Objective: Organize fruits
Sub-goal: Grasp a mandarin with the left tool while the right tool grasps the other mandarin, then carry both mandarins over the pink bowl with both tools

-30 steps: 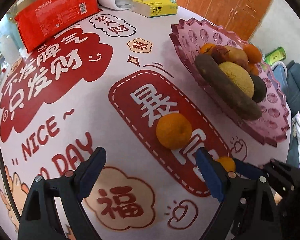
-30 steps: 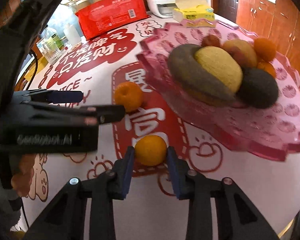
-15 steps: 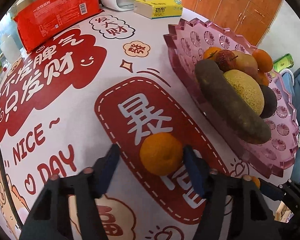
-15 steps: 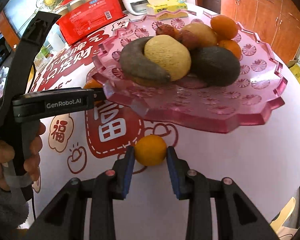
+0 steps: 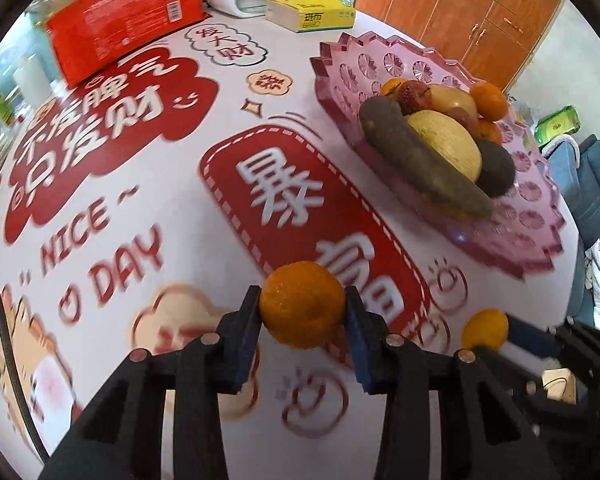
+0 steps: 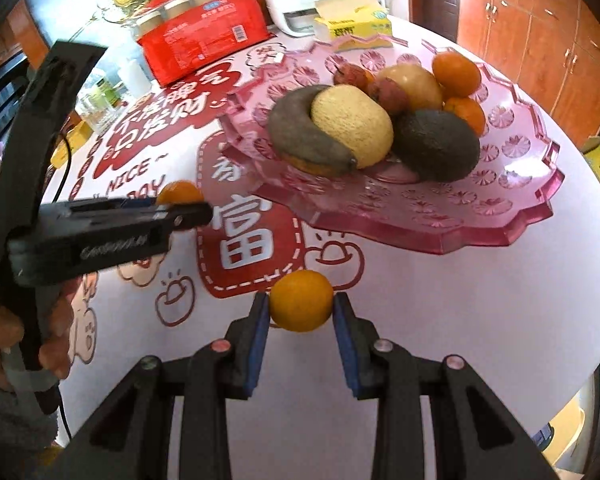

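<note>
- Most fruit already piled on pink tray (image 6: 500,236).
- Left gripper (image 5: 302,312) closing on orange (image 5: 302,305), pads touching it.
- Right gripper (image 6: 300,304) clamped on mandarin (image 6: 301,301), near tray rim.
- Left to do: both onto tray.

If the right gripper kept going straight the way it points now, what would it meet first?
Probably the near rim of the pink fruit tray; the right gripper already holds an orange. Depth is unclear, so the tablecloth might come first.
</note>
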`<state>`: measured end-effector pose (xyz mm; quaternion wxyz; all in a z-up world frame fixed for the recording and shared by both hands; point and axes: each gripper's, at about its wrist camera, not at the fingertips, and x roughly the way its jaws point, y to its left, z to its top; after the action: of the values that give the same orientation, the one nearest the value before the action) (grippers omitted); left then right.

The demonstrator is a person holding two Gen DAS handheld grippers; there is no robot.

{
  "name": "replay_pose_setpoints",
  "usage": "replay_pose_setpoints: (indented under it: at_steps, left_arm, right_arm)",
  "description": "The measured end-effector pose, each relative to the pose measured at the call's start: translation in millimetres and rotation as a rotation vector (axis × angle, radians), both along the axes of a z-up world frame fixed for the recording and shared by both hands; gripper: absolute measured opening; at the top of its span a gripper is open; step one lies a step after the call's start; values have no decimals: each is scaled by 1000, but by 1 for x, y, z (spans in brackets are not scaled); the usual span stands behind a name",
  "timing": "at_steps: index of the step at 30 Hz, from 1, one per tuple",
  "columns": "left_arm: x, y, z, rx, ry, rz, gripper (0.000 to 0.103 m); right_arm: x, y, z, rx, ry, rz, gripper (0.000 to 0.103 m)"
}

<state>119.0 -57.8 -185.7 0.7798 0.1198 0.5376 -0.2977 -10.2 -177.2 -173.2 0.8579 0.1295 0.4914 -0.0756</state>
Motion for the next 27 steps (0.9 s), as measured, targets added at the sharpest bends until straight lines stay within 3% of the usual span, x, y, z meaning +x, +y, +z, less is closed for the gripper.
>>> replay_pose_setpoints:
  at_steps: [7,16,20,27]
  left_arm:
    - [-31,25,47,-45,-26,2,38]
    - [-55,25,124,-142,-137,14,39]
    - [-59,17,146,-158,-184,48,39]
    - [-64,-18,166,-173,-204,127,39]
  right_arm:
    - [-11,19,35,-20,-38,60,32]
    - [-27,29,119,-143,-183,113,32]
    - [-40,15,155,-170,-268,119,32]
    - [-41,-23,177,-192,-307,184,32]
